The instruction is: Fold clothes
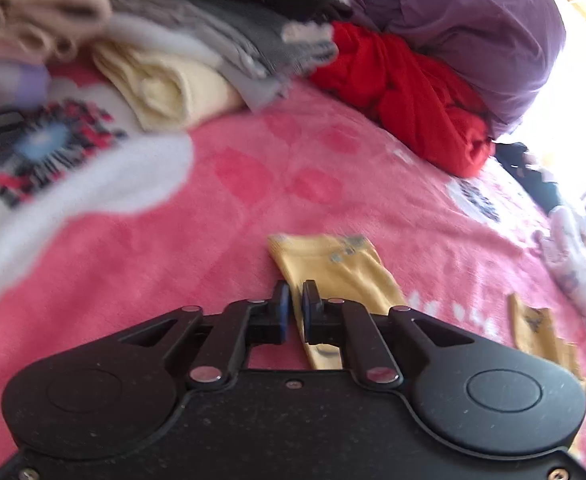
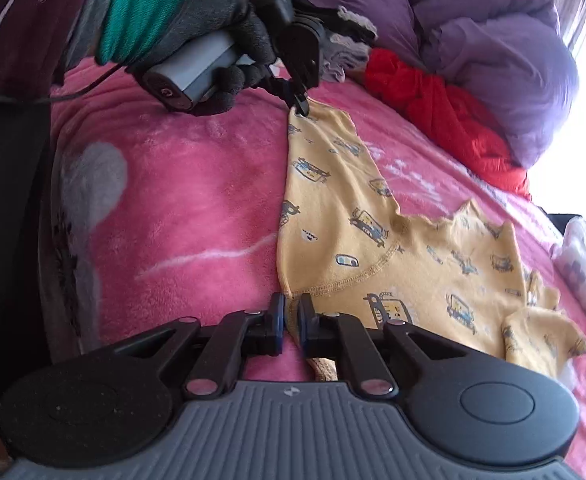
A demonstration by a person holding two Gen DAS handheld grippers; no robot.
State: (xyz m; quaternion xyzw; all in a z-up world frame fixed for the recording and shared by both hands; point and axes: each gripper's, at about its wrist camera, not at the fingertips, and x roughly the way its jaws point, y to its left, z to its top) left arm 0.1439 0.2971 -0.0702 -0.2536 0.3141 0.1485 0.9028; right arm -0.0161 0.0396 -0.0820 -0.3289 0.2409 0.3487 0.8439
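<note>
A small yellow garment (image 2: pixel 373 236) with blue printed figures lies spread on the pink blanket (image 2: pixel 197 184). My right gripper (image 2: pixel 290 316) is shut on its near hem edge. My left gripper (image 2: pixel 301 108), held in a gloved hand, is shut on the garment's far corner and lifts it slightly. In the left wrist view the left gripper (image 1: pixel 296 308) pinches the yellow cloth (image 1: pixel 333 268), whose folded strip runs forward from the jaws.
Folded clothes (image 1: pixel 165 80) are stacked at the back left. A red garment (image 1: pixel 405 92) and a purple duvet (image 1: pixel 465 24) lie at the back right. A white patterned cloth (image 1: pixel 573 256) lies at the right edge.
</note>
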